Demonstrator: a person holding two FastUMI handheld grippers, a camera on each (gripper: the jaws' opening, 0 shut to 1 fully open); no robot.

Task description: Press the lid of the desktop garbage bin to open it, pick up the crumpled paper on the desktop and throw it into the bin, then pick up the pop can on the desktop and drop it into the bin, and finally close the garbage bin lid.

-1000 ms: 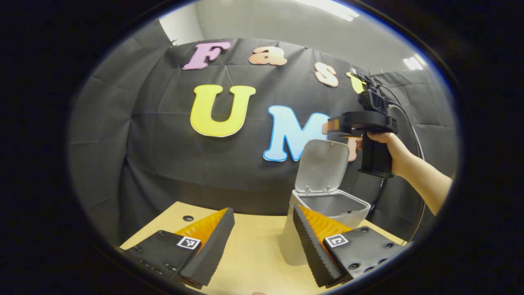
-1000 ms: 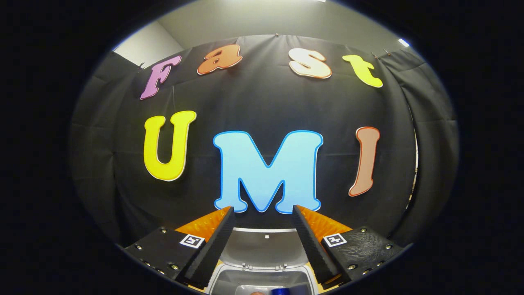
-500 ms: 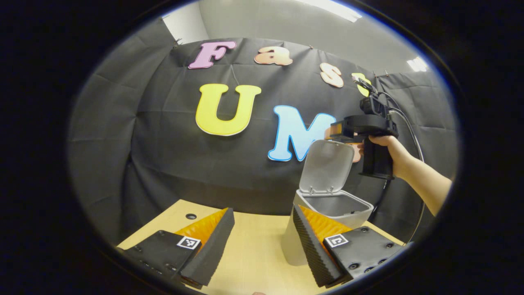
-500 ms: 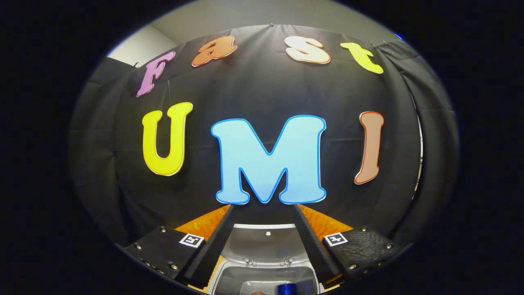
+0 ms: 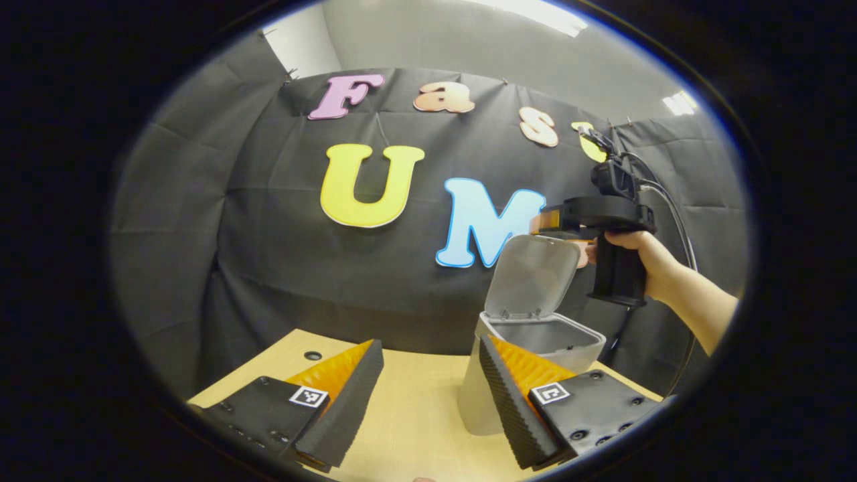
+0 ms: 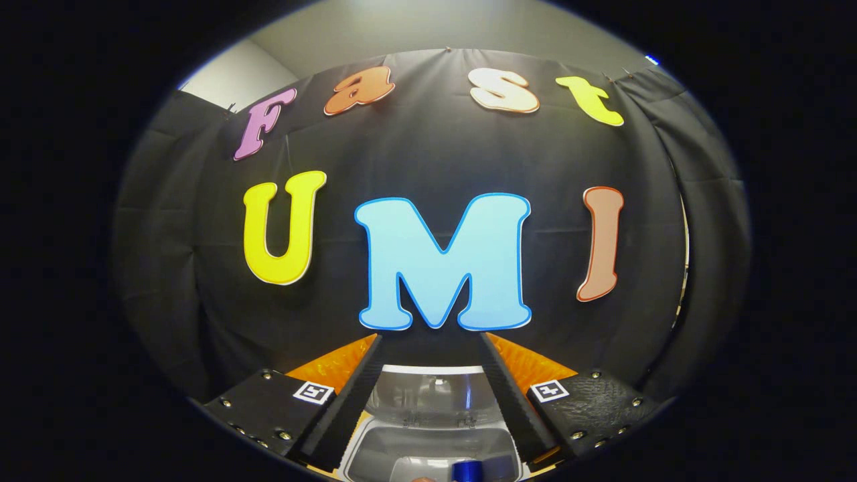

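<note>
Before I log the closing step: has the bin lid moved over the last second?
Yes. In the left gripper view the lid has tipped forward over the bin opening, its top edge lower against the wall, with the right gripper just above it.

From where I stand, nothing on the table things can be read as words or numbers. The only signs are small square coded tags: one (image 5: pixel 308 395) on the left-hand finger mount of the left gripper (image 5: pixel 428 343) and one (image 5: pixel 550 393) on its right-hand mount, with a matching pair (image 6: pixel 313 393) (image 6: pixel 548 389) on the right gripper (image 6: pixel 430 337). They are block patterns, not letters. The garbage bin (image 5: pixel 535 341) and its raised lid (image 5: pixel 532 274) look plain, and the pop can (image 6: pixel 466 470) shows too little to make out any brand.
</note>
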